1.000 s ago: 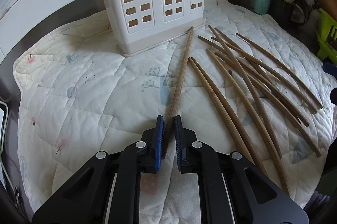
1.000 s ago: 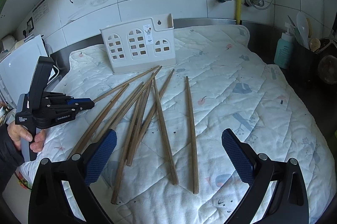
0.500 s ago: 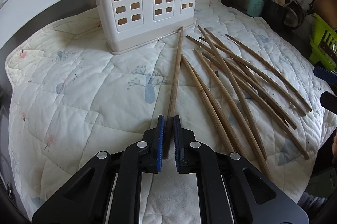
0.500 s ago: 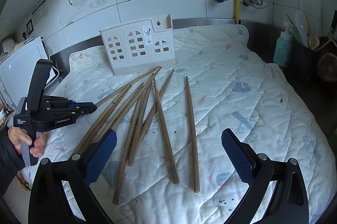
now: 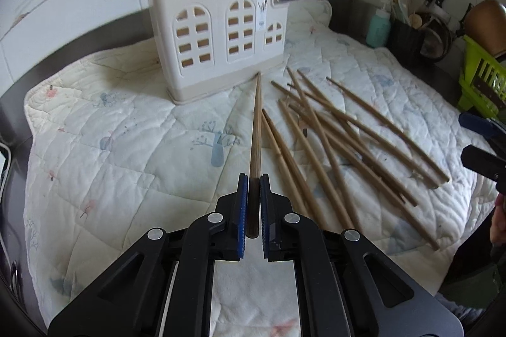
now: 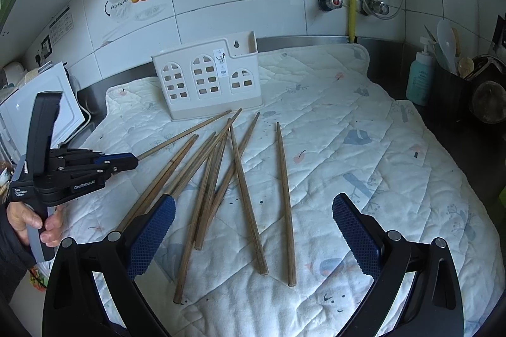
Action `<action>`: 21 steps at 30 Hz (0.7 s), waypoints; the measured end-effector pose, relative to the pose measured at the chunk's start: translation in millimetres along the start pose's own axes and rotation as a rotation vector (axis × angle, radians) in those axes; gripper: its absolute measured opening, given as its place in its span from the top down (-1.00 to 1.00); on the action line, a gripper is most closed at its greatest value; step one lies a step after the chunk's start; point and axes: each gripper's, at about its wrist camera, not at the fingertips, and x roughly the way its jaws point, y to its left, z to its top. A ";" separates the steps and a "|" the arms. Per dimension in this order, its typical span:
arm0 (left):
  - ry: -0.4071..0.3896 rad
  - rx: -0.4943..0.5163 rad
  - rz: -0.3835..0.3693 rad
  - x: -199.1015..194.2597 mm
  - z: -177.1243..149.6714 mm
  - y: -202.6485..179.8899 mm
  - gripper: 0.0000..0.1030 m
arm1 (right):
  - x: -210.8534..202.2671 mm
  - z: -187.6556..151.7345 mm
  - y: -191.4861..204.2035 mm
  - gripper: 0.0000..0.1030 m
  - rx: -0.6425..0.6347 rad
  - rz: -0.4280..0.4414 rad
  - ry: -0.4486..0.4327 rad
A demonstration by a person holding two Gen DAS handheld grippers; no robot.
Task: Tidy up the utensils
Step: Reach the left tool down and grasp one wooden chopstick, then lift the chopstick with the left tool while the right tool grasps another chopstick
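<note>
My left gripper (image 5: 252, 178) is clamped on one long brown wooden chopstick (image 5: 256, 121), blue pads tight against both sides of its thick end. Stick runs straight fwd from the jaws, thin tip just short of the base of the cream plastic utensil holder w/ arched window cut-outs (image 5: 218, 36). From the right wrist view the held end looks raised off the cloth; whether the tip touches it, can't tell.

My right gripper (image 6: 253, 226) hangs w/ jaws wide apart, nothing between the pads, above the near ends of the loose wooden chopsticks (image 6: 240, 172).

Those sticks lie scattered on the white quilted mat w/ pale prints (image 6: 363, 147), fanned and overlapping in a heap; one lies apart on the right side of the heap. All are on the mat in front of the holder. Holder stands upright at the mat's back, near the tiled wall (image 6: 253, 4).

Person's hand (image 6: 34, 223) wraps the left gripper's handle. Teal pump bottle (image 6: 419, 80) stands off the mat, far right.
</note>
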 end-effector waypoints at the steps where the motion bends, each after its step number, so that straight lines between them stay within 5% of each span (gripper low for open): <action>1: -0.018 -0.014 -0.001 -7.1 -0.4 -1.1 0.90 | -2.0 0.1 -0.3 -0.87 0.000 0.000 -0.004; 9: -0.159 -0.064 0.046 -56.9 -10.3 -16.8 0.90 | -3.3 -11.0 -3.8 -0.82 -0.013 -0.018 0.004; 11: -0.185 -0.082 0.042 -66.6 -13.0 -20.5 0.90 | 0.5 -17.3 -3.7 -0.41 -0.027 -0.019 0.021; 21: -0.231 -0.158 0.020 -82.6 -16.2 -24.1 0.90 | 19.6 -33.0 -0.8 0.13 -0.046 0.024 0.095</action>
